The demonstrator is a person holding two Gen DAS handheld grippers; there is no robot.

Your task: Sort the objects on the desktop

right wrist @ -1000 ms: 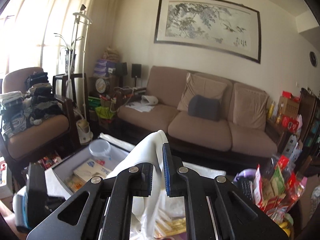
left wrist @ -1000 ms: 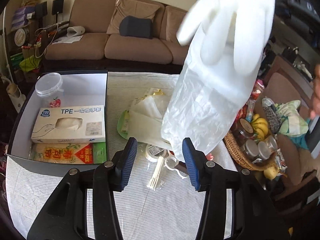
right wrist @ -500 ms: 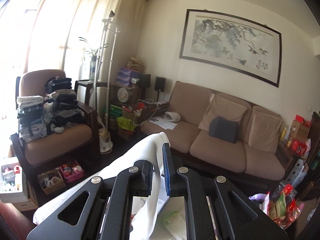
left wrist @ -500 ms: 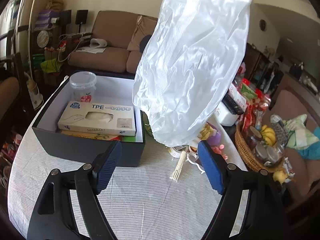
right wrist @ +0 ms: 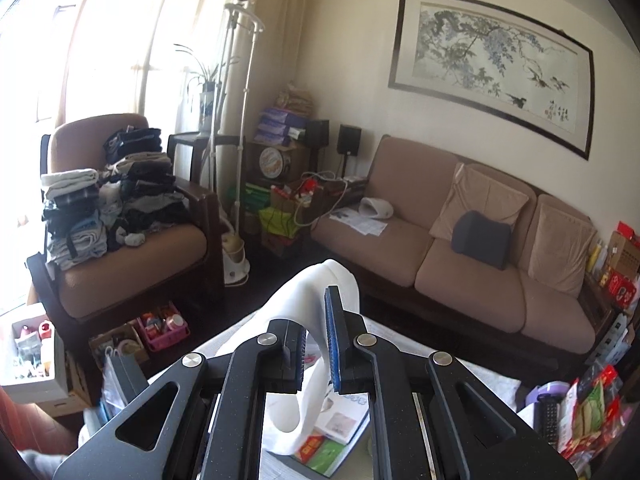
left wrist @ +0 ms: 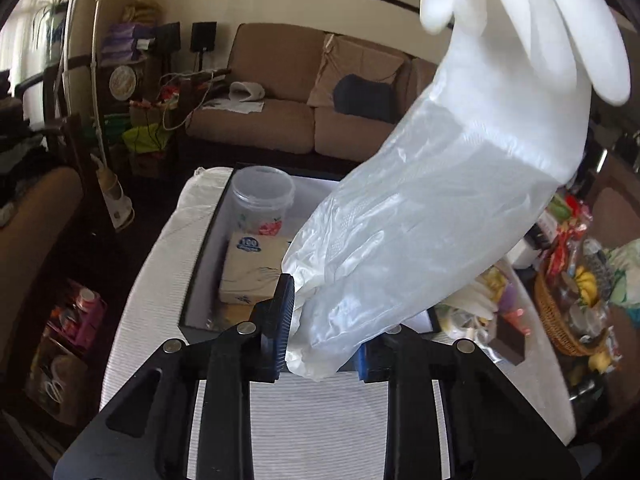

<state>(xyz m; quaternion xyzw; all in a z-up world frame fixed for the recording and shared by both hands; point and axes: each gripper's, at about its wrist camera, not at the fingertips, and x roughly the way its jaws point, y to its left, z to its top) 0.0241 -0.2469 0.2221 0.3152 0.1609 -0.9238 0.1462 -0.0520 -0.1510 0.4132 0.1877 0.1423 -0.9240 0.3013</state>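
A long white glove (left wrist: 460, 208) was held in the air above the storage box (left wrist: 192, 280), stretched between the two grippers. Its thick, opaque rubbery fingers were pinched by the right gripper (right wrist: 316, 356), whose blue pads were pressed together on them with only the folded material between. Its lower part, a thin translucent plastic sleeve, crinkled and glossy, hung down between the fingers of the left gripper (left wrist: 322, 344). The left pad (left wrist: 282, 320) was seen touching the film; the far pad was mostly hidden behind it, so it could not be told whether the sleeve was truly clamped or only enclosed.

The glove was judged to be very light, limp and shapeless, and the film end slippery; a hold on a bunched fold of the sleeve, or on the thicker rubber part, was thought more secure than one on a single layer of film. It was expected to sag and trail, so lowering it cuff first into the box was considered wise.

Inside the dark-walled, pale-lined box were seen a clear round plastic tub (left wrist: 260, 200) with a printed label and a cardboard glove box (left wrist: 252, 272). A striped cloth (left wrist: 312, 420) covered the table, and a woven basket (left wrist: 560, 320) of bananas and jars stood to the right.
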